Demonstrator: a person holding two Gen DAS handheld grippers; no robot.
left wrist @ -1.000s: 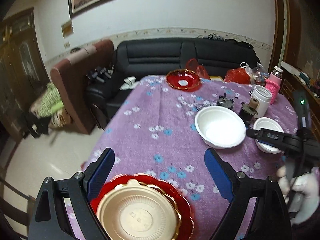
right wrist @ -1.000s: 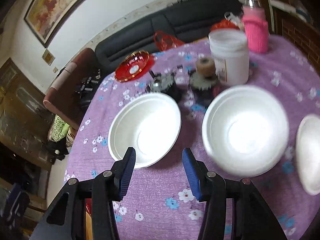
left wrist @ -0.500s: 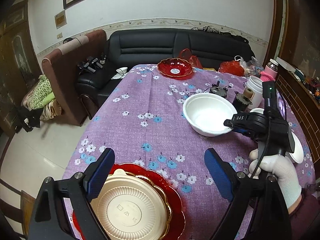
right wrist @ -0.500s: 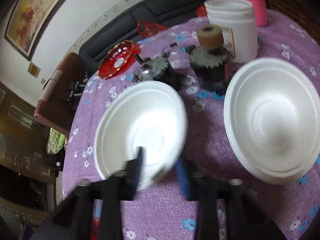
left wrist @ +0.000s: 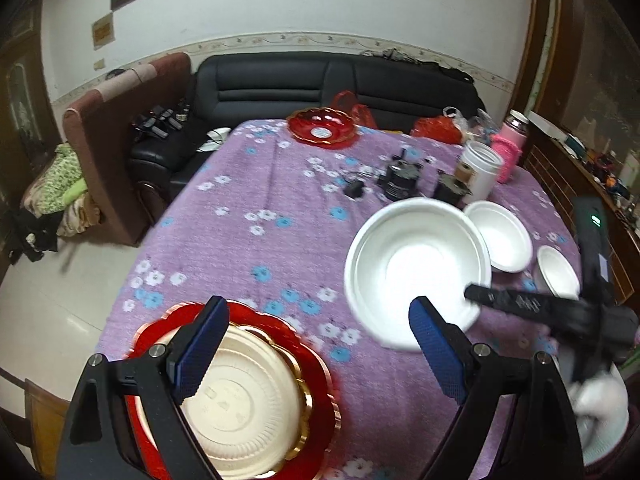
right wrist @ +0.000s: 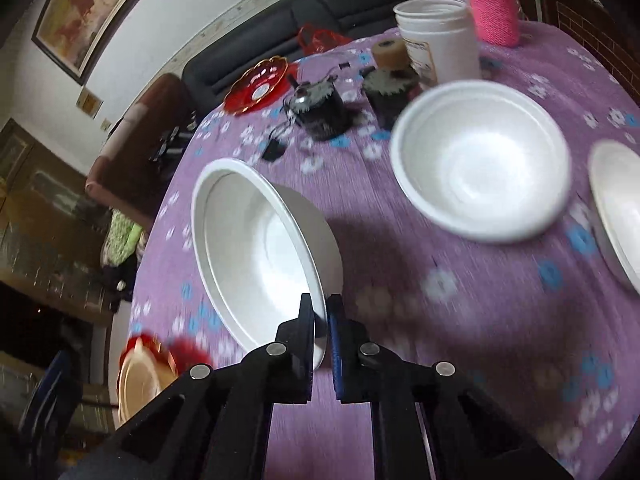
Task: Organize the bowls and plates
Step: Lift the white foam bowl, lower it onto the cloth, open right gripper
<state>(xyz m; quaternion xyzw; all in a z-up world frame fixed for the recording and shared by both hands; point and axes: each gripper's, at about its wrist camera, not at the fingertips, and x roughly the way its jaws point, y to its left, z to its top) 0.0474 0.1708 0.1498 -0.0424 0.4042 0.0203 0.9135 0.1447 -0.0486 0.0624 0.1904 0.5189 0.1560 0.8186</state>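
My right gripper (right wrist: 320, 312) is shut on the near rim of a large white bowl (right wrist: 256, 240), which hangs tilted above the purple cloth. The left wrist view shows the same white bowl (left wrist: 416, 268) with the right gripper (left wrist: 474, 292) clamped on its edge. My left gripper (left wrist: 316, 340) stands open over a cream plate (left wrist: 248, 400) that lies on a red plate (left wrist: 320, 376) at the table's near corner. A second white bowl (right wrist: 480, 160) and a third bowl (right wrist: 616, 204) rest to the right. Another red plate (left wrist: 320, 130) sits at the far edge.
Small dark gadgets (right wrist: 320, 108), a white tub (right wrist: 440, 36) and a pink bottle (right wrist: 496, 12) crowd the far right of the table (left wrist: 248, 208). A black sofa (left wrist: 328, 84) and a brown armchair (left wrist: 112, 136) stand beyond it. A gloved hand (left wrist: 600, 400) holds the right gripper.
The right gripper closed on the large white bowl's rim and tipped it up off the cloth, carrying it toward the near side. The left gripper stayed open and edged over the stacked plates.
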